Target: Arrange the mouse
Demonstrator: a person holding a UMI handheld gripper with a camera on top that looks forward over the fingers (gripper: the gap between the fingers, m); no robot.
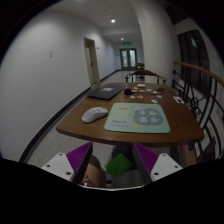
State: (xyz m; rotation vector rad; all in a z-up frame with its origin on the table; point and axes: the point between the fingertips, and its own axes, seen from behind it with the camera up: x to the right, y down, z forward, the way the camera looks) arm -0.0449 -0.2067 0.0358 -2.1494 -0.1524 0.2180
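Jaws of mine stand wide apart, purple pads facing each other, holding nothing and touching nothing. Ahead of me, well beyond the fingers, sits a brown wooden worktop in a long white corridor with ceiling lights and a door at the far end. On it, a white mouse rests just beside a pale green mat, to its left.

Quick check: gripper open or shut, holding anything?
Gripper: open, holding nothing; the mouse lies on the table beyond the fingers.
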